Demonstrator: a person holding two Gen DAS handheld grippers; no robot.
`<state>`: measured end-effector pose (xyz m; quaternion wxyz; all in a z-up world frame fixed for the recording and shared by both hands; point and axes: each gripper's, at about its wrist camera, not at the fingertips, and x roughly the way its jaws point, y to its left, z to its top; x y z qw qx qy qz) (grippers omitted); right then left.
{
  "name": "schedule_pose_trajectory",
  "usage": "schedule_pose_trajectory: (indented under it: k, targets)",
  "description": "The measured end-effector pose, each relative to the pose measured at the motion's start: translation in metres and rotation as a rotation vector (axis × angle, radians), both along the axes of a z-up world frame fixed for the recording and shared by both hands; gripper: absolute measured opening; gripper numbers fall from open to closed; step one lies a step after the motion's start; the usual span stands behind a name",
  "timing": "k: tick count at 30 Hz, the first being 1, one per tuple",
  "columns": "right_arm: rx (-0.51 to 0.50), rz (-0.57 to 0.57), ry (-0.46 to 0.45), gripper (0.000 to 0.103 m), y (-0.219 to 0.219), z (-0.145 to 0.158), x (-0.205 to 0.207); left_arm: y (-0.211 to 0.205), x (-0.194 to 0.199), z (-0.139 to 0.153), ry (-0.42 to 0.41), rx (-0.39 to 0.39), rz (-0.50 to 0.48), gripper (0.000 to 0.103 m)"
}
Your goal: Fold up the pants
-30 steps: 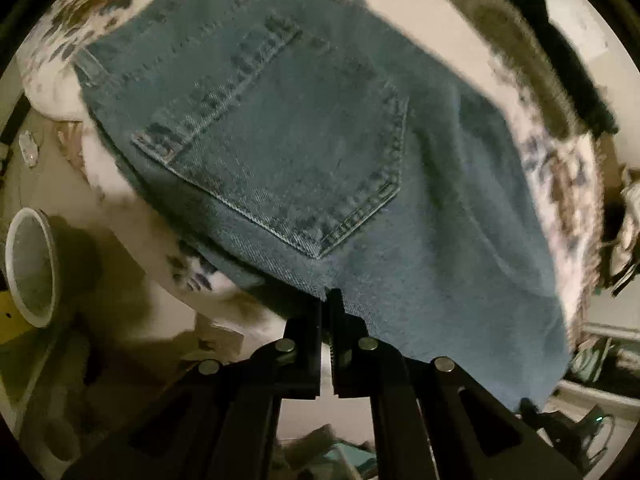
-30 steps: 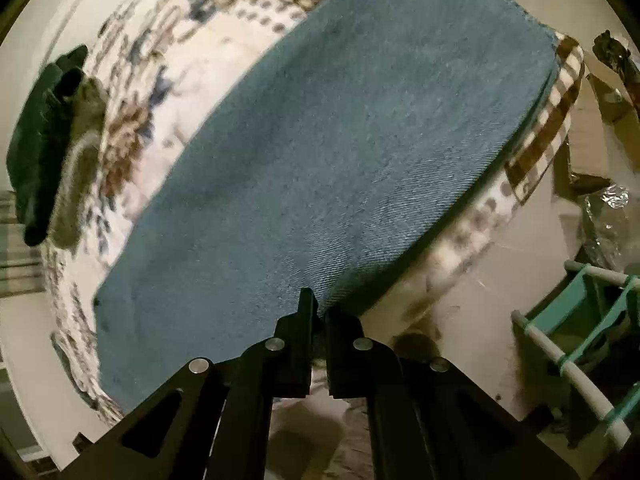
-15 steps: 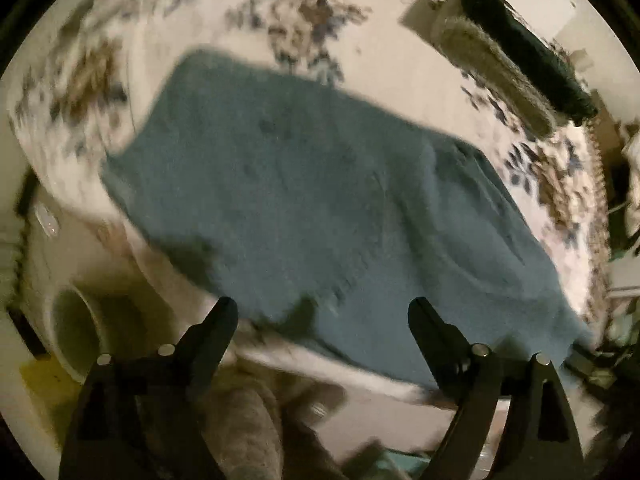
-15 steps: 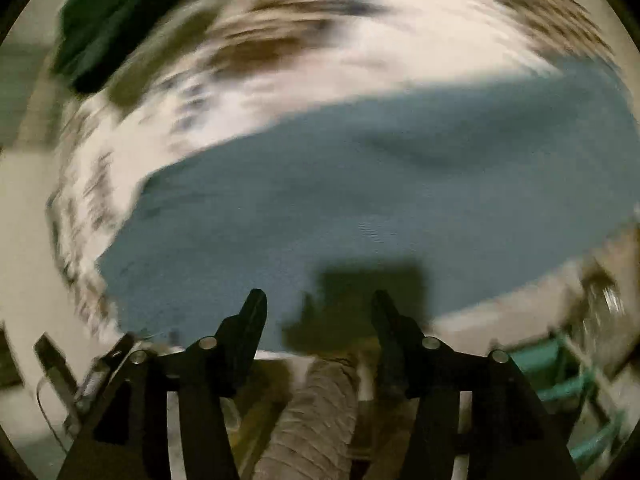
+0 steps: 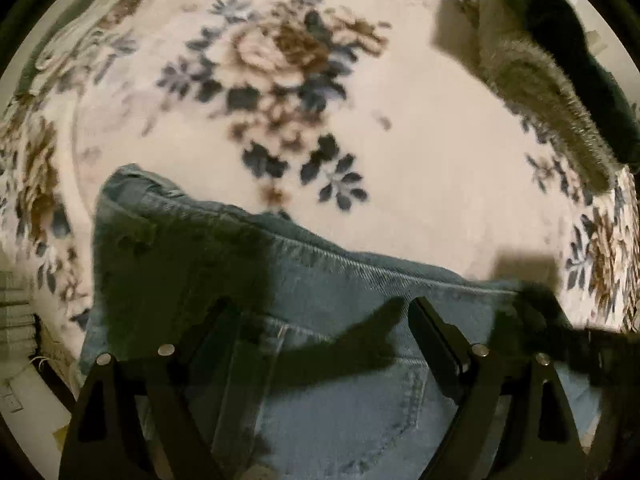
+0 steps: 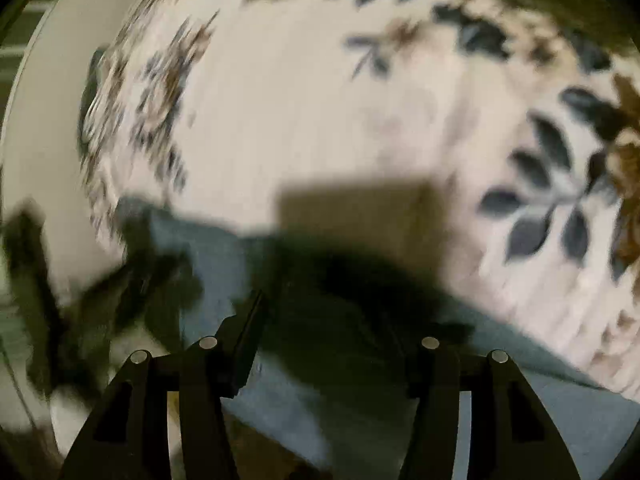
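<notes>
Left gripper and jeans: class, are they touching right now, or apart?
Cannot tell. The left wrist view shows the left gripper open above the jeans, nothing between its fingers, but no plain gap or contact.

Blue denim pants [image 5: 340, 380] with paler stitching lie on a cream blanket [image 5: 420, 160] printed with brown and navy flowers. Beyond the pants, a grey-beige, perhaps knitted, garment [image 5: 536, 92] under dark green cloth [image 5: 568, 52].
</notes>
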<state>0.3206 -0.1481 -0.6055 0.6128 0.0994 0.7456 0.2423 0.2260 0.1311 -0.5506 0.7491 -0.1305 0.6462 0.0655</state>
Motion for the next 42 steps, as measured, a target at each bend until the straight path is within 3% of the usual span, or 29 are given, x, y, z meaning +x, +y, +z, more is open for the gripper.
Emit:
schedule_pose_trajectory:
  k: [3, 6, 9, 12, 13, 14, 15, 17, 21, 24, 26, 29, 32, 34, 38, 42]
  targets:
    - [0.068, 0.118, 0.078, 0.055, 0.003, -0.001, -0.020, 0.003, 0.005, -0.012, 0.025, -0.022, -0.008, 0.087]
    - [0.057, 0.199, 0.077, 0.055, 0.011, -0.001, -0.024, 0.004, 0.005, -0.015, 0.033, -0.030, -0.018, 0.087]
    - [0.009, 0.117, 0.021, 0.055, 0.010, -0.007, -0.002, 0.003, 0.008, -0.017, 0.045, -0.032, -0.032, 0.087]
    - [0.071, 0.016, 0.084, 0.055, 0.010, -0.030, 0.010, 0.004, 0.009, -0.019, 0.055, -0.041, -0.039, 0.088]
    - [0.056, 0.009, 0.084, 0.044, 0.013, -0.035, 0.009, 0.003, 0.011, -0.020, 0.057, -0.042, -0.042, 0.088]
    - [0.028, 0.017, 0.076, 0.020, 0.018, -0.037, 0.008, 0.003, 0.012, -0.021, 0.061, -0.039, -0.049, 0.088]
    - [0.008, 0.020, 0.064, 0.018, 0.020, -0.034, 0.009, 0.002, 0.014, -0.021, 0.063, -0.038, -0.055, 0.088]
    - [0.039, -0.081, 0.048, 0.012, 0.008, -0.021, 0.017, 0.001, 0.014, -0.023, 0.057, -0.033, -0.077, 0.088]
    - [0.119, -0.346, 0.094, 0.011, -0.041, -0.013, 0.017, -0.002, 0.008, -0.020, 0.031, -0.047, -0.103, 0.088]
    - [0.024, -0.449, 0.026, 0.011, -0.060, -0.005, 0.017, 0.001, 0.010, -0.022, 0.040, -0.051, -0.093, 0.088]
    - [-0.027, -0.440, -0.028, 0.014, -0.066, 0.013, 0.014, 0.005, 0.010, -0.019, 0.044, -0.062, -0.082, 0.088]
    - [0.037, -0.290, -0.011, 0.016, -0.043, 0.034, -0.003, 0.011, 0.007, -0.007, 0.026, -0.075, -0.062, 0.088]
    - [-0.043, -0.152, 0.057, 0.016, -0.022, 0.017, -0.022, 0.011, 0.005, 0.004, 0.002, -0.078, -0.053, 0.088]
    - [-0.085, -0.231, 0.032, 0.016, -0.029, 0.000, -0.016, 0.008, 0.005, 0.006, -0.002, -0.082, -0.056, 0.088]
    - [-0.098, -0.534, -0.063, 0.015, -0.076, -0.008, 0.007, 0.000, 0.008, 0.000, 0.000, -0.047, -0.086, 0.088]
    - [-0.110, -0.460, -0.080, 0.020, -0.053, 0.002, 0.009, 0.003, 0.003, -0.013, 0.030, -0.061, -0.073, 0.088]
